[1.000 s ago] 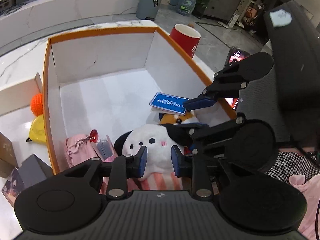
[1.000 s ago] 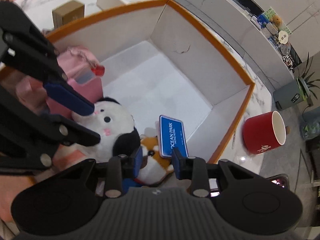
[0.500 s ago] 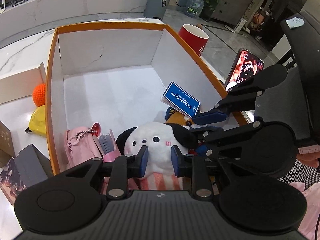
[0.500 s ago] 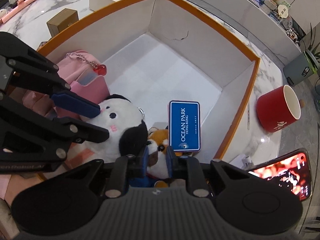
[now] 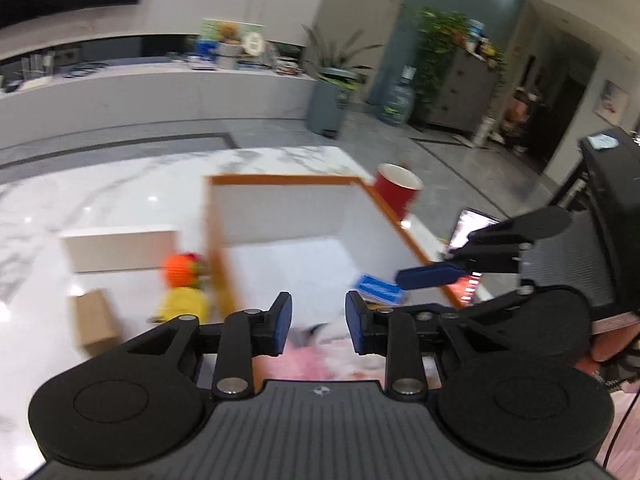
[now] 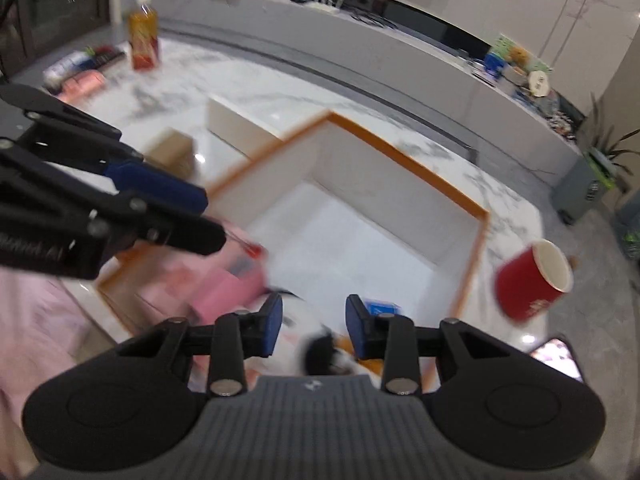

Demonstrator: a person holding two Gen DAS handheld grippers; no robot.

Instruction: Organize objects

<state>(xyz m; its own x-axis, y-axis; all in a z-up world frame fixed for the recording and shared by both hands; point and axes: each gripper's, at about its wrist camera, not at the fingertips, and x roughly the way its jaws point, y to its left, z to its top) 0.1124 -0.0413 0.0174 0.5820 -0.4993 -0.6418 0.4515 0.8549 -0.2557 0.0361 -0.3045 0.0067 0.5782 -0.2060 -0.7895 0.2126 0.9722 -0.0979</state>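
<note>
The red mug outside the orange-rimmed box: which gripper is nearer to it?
Right. The right gripper hangs over the box corner beside the red mug. The left gripper is over the box's opposite side, farther from the mug. Both jaws are opening, nothing between them.

Pink pouch (image 6: 228, 288) blurred; phone (image 6: 558, 360) cut off.

My matt black plastic left gripper (image 5: 316, 328) has blue rubbery pads (image 5: 280, 322). The white marble table (image 5: 120, 196) is glossy. The white cardboard box with orange rim (image 6: 400, 184) looks matt, the red ceramic mug (image 6: 532, 280) smooth.
</note>
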